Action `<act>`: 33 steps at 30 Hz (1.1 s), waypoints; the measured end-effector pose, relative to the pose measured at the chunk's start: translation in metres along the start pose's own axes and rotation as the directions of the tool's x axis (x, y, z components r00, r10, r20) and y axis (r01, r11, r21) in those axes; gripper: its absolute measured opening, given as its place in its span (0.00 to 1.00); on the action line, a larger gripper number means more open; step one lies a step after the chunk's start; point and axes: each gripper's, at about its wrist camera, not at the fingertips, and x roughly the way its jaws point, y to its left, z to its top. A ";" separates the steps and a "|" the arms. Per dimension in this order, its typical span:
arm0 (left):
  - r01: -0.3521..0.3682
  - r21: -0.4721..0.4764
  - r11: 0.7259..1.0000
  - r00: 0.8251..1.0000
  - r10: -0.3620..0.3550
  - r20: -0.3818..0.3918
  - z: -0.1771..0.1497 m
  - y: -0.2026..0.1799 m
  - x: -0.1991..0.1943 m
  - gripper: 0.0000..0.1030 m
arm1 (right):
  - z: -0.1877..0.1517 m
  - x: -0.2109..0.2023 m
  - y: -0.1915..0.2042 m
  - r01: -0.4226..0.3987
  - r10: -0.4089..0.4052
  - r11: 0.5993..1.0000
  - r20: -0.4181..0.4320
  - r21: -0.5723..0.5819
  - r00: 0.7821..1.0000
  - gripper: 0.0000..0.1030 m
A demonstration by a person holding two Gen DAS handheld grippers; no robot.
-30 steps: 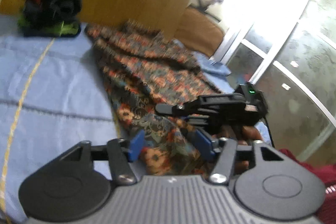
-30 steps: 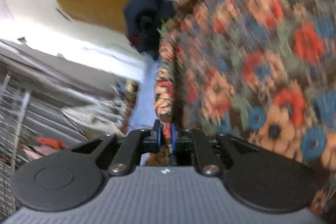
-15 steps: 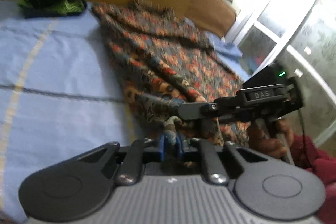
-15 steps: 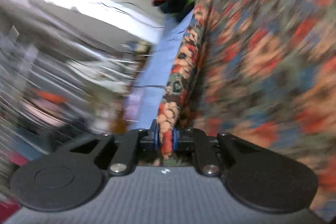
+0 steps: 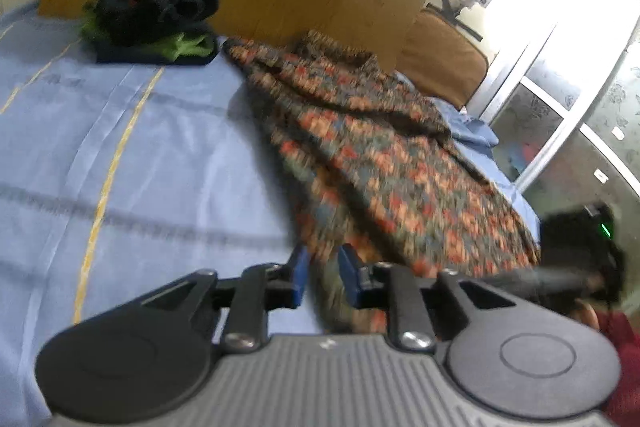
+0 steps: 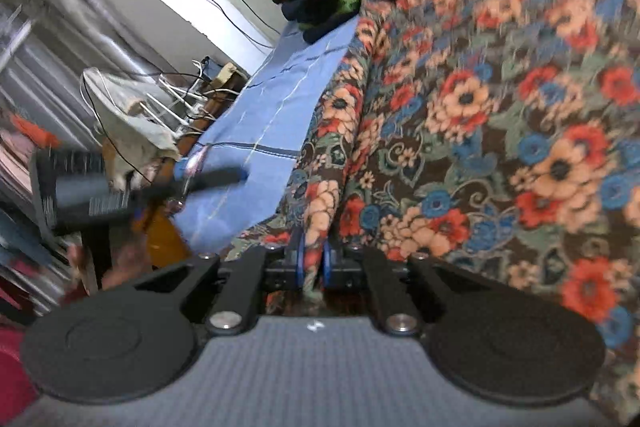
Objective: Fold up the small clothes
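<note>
Jaws of the left gripper (image 5: 322,277), clamped on the floral cloth (image 5: 384,163) a moment ago, are opening off its edge on the bed (image 5: 120,163), while the right gripper (image 6: 312,269) is keeping its corner pinched, so one fold seems laid.

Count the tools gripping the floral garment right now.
1. The right tool pinches a fold of the floral garment. The left tool is opening, its pads off the cloth beside the garment's near edge.
</note>
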 end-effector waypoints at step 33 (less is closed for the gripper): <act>-0.164 0.414 0.895 0.986 0.167 0.029 -0.003 -0.051 0.023 0.61 | -0.012 -0.150 -0.077 0.279 -0.283 0.958 0.384 0.068 0.879 0.33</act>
